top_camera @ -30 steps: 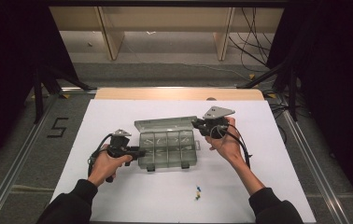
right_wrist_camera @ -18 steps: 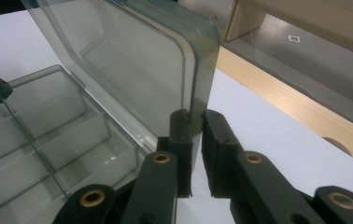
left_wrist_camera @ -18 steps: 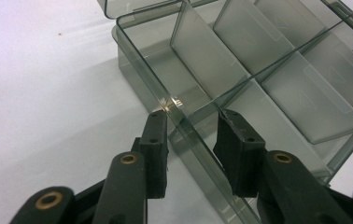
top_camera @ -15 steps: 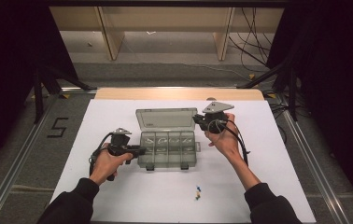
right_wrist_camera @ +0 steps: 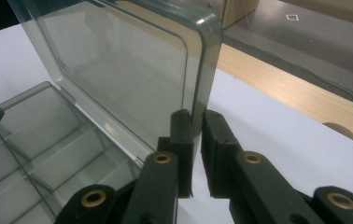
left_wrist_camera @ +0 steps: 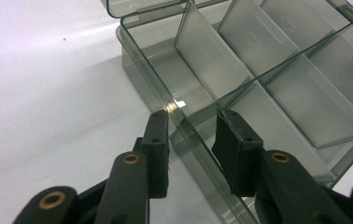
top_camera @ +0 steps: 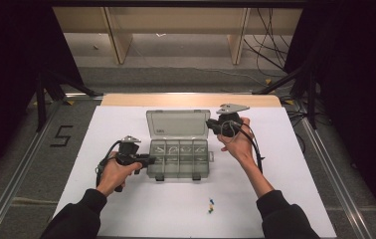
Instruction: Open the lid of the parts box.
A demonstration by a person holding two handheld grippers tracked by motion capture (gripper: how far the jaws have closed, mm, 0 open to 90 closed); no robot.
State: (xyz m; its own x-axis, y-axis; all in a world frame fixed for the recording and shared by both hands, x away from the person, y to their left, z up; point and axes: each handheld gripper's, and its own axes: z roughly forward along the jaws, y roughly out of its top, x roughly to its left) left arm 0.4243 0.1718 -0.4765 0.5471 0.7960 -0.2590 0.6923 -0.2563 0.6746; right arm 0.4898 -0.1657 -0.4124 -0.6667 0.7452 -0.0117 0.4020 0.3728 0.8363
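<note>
Compartment box [top_camera: 178, 158] sits mid-bench on the white sheet, base flat, its lid [top_camera: 177, 124] now stood up near vertical behind the compartments; a second ago the lid lay low and slanted over the base, half a second ago it was partway up, so the change is the lid swinging open on its rear hinge. Right gripper [top_camera: 214, 125] has its jaws closed on the lid's right edge, as the right gripper view shows with the clear panel [right_wrist_camera: 118, 70] pinched between the two black pads; the hand has risen and moved back with the lid. Left gripper [top_camera: 148, 160] is at the base's left end; in the left gripper view the jaws straddle the left wall of the box [left_wrist_camera: 174, 112], one inside and one outside, a visible gap on each side, so open around the wall rather than clamped; it has hardly shifted across the frames and seems to steady the base. Compartments now exposed; some hold small pale bits, too small to name. A few small coloured pieces [top_camera: 210, 206] lie on the bench [top_camera: 295, 164] near the front edge, well apart from the box. Judgement: opening is about complete; the interior is reachable, and the loose pieces look like the likely next concern.
</note>
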